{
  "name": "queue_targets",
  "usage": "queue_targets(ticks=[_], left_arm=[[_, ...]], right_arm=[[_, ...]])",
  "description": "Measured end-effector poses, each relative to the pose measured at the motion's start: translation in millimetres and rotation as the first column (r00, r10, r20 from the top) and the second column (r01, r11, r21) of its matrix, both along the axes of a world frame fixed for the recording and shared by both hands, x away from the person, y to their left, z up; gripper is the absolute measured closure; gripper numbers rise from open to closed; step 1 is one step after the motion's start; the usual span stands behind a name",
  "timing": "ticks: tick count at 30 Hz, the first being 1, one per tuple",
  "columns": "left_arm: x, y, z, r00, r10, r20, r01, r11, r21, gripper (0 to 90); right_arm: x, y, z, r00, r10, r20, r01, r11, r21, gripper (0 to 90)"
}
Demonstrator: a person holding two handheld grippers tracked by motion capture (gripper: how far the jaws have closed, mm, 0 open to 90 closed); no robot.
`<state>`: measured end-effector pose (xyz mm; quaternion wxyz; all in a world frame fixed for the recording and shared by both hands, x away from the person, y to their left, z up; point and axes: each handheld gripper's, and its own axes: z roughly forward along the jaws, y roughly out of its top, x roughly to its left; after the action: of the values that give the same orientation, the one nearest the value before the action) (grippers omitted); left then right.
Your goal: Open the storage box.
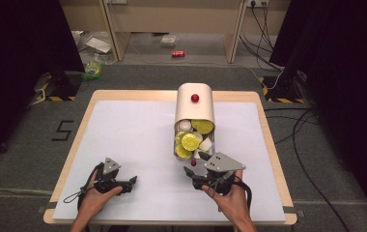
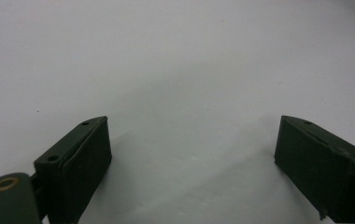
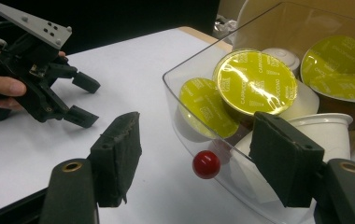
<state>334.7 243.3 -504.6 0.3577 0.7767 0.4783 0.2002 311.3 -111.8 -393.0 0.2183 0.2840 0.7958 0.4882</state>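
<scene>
A cream-coloured capsule holder (image 1: 194, 110) with a red knob (image 1: 194, 98) on top lies on the white mat (image 1: 133, 140). Its clear drawer (image 3: 178, 95) is pulled out toward me, holding several yellow-lidded coffee capsules (image 3: 255, 81) and white ones (image 3: 323, 128). A small red knob (image 3: 206, 164) sticks out from the drawer's front. My right gripper (image 3: 194, 135) is open, with this knob between its jaws and touching neither; in the high view the right gripper (image 1: 195, 163) sits at the drawer's near end. My left gripper (image 2: 192, 140) rests open on the mat with nothing between its jaws, at the near left (image 1: 132, 183).
The mat covers a wooden table (image 1: 274, 145) whose edges run close around it. Bare mat lies to the left of the holder. On the floor beyond are a red can (image 1: 178, 54), cables (image 1: 297, 130) at the right and wooden furniture legs.
</scene>
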Motion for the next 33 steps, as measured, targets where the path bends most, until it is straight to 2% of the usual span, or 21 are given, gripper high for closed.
queue_targets(ticks=[4,7,11,18,24,26,33], left_arm=[[0.1,0.0,0.0,1.0,0.0,0.0,0.0,1.0,0.0,10.0],[0.1,0.0,0.0,1.0,0.0,-0.001,0.0,1.0,0.0,10.0],[0.2,-0.1,0.0,1.0,0.0,-0.001,0.0,1.0,0.0,9.9],[0.4,-0.1,0.0,1.0,0.0,-0.002,0.0,1.0,0.001,9.8],[0.3,-0.1,0.0,1.0,0.0,-0.002,0.0,1.0,0.001,9.8],[0.3,-0.1,0.0,1.0,0.0,-0.002,0.0,1.0,0.001,9.8],[0.4,-0.2,0.0,1.0,0.0,-0.002,0.0,1.0,0.001,9.8]], right_arm=[[0.6,-0.6,0.7,0.9999,-0.012,-0.001,0.012,0.999,0.031,32.6],[1.7,-2.8,3.3,0.9991,-0.042,0.008,0.041,0.997,0.067,30.4],[3.8,-3.6,6.5,0.998,-0.058,0.025,0.056,0.995,0.078,27.1],[9.7,-0.3,12.4,0.9959,-0.087,0.021,0.085,0.992,0.094,22.3],[15.6,6.2,16.1,0.9949,-0.099,0.018,0.097,0.991,0.092,21.4],[19.3,10.1,17.1,0.9937,-0.111,0.017,0.109,0.991,0.075,20.3],[26.4,12.5,17.1,0.9912,-0.132,0.008,0.132,0.989,0.064,19.5]])
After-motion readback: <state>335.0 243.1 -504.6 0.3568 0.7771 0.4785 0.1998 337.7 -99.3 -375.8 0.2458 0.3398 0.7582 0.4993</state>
